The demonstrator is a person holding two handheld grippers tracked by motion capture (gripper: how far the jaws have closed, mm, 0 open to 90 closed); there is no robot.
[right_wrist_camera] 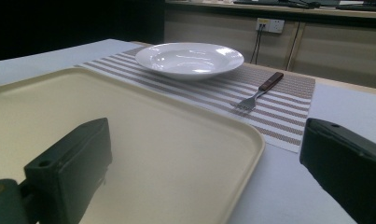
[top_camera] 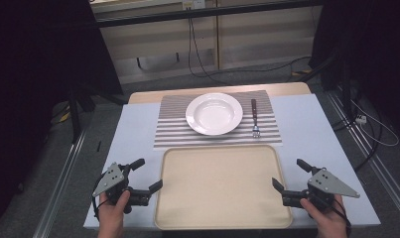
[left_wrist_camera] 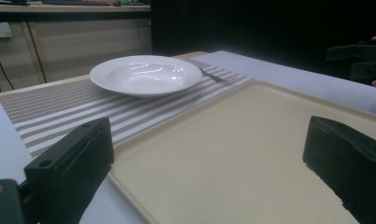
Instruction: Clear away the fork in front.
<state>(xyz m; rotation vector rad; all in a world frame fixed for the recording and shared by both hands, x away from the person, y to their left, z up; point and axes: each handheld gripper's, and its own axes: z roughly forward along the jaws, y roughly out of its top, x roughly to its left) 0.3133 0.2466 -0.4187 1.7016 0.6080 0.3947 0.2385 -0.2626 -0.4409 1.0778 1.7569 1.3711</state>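
Observation:
A beige tray [top_camera: 222, 186] [left_wrist_camera: 232, 154] [right_wrist_camera: 129, 135] lies bare at the near middle of the table. Beyond it a white deep plate [top_camera: 214, 113] [left_wrist_camera: 146, 74] [right_wrist_camera: 190, 59] rests on a striped placemat [top_camera: 172, 130] [left_wrist_camera: 45, 105] [right_wrist_camera: 288, 102]. A fork [top_camera: 255, 119] [right_wrist_camera: 258, 95] with a dark handle lies on the mat to the plate's right, tines toward me. My left gripper [top_camera: 148, 174] [left_wrist_camera: 209, 163] stands open at the tray's left edge, holding nothing. At the tray's right edge my right gripper [top_camera: 291, 174] [right_wrist_camera: 204, 163] is open too, with nothing between its jaws.
The table has a pale cover [top_camera: 306, 124] and drops off at left and right. Cables [top_camera: 371, 129] run over the floor to the right, and wooden cabinets [top_camera: 207, 34] stand behind the table.

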